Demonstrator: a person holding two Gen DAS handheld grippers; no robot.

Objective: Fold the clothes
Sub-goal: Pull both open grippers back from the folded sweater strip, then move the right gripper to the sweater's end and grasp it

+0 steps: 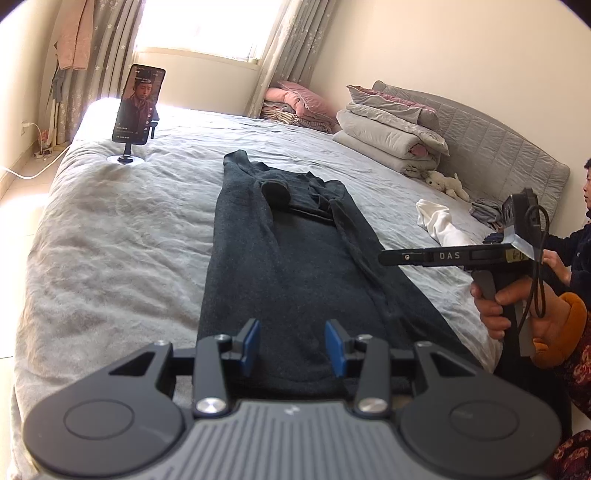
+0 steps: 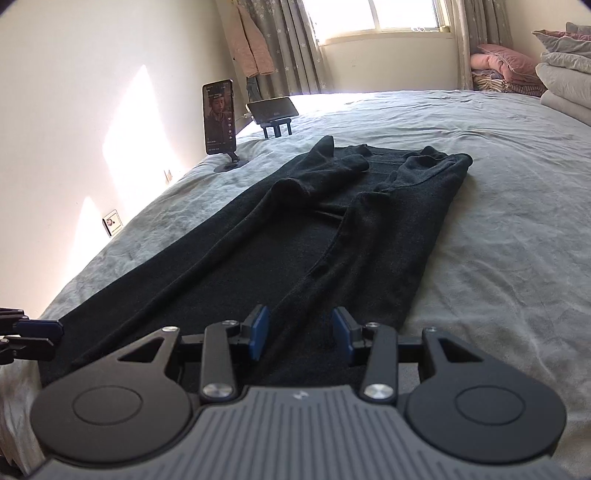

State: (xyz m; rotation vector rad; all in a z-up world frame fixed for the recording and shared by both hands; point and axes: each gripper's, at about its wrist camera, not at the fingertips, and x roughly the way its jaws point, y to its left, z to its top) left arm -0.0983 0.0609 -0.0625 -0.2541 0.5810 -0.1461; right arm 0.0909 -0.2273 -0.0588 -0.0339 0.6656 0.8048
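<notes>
Fingers (image 1: 251,341) of the left gripper (image 1: 291,347) stand apart, empty, above the near hem of the dark garment (image 1: 295,266), which lies lengthwise on the bed (image 1: 110,221); soft, limp knit, probably best pinched at hem corners. Right view: the right gripper (image 2: 301,338) is likewise spread and empty over the hem; rumpled grey bedding, a phone on a stand (image 2: 219,114), sunlit window (image 2: 406,14).

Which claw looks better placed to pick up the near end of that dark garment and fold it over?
Probably both together. The left claw and the right claw each hover open over the near hem of the dark garment, which lies lengthwise on the bed. Neither has gripped it yet.
</notes>
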